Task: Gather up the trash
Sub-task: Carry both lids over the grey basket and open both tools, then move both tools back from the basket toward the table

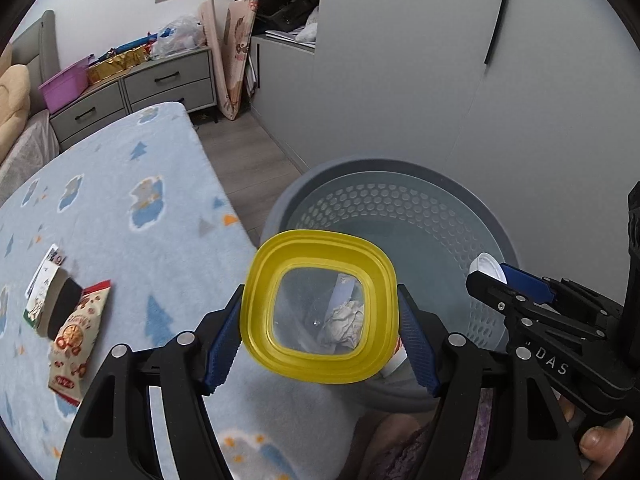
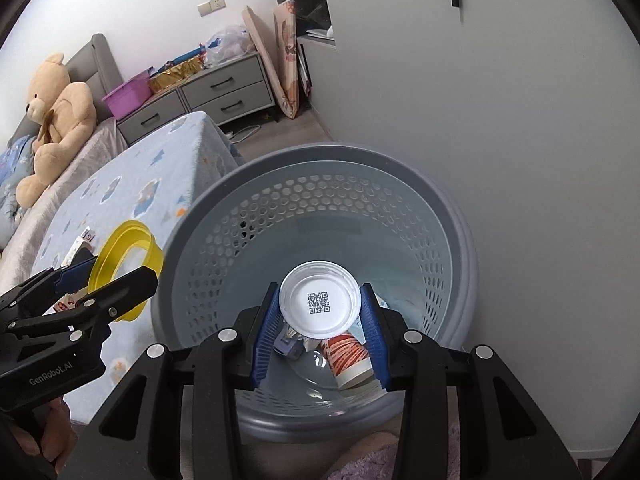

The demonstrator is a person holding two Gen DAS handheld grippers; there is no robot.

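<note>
My left gripper [image 1: 320,320] is shut on a yellow-rimmed clear container [image 1: 320,240], held over the near left rim of the grey perforated trash basket [image 1: 400,204]. The container also shows in the right wrist view [image 2: 120,248]. My right gripper [image 2: 320,322] is shut on a white round cup [image 2: 319,299] with a QR code, held over the basket [image 2: 460,240]. Inside the basket lie a red-striped paper cup [image 2: 348,354] and crumpled paper [image 1: 346,322]. A snack packet [image 1: 76,336] and a small carton [image 1: 44,284] lie on the blue patterned tabletop [image 1: 120,208].
The basket stands against a grey wardrobe [image 1: 400,60]. A grey drawer unit [image 1: 168,84] with a purple bin [image 1: 64,84] is at the back. A teddy bear [image 2: 56,120] sits on the bed at left. A purple rug [image 2: 400,464] lies below.
</note>
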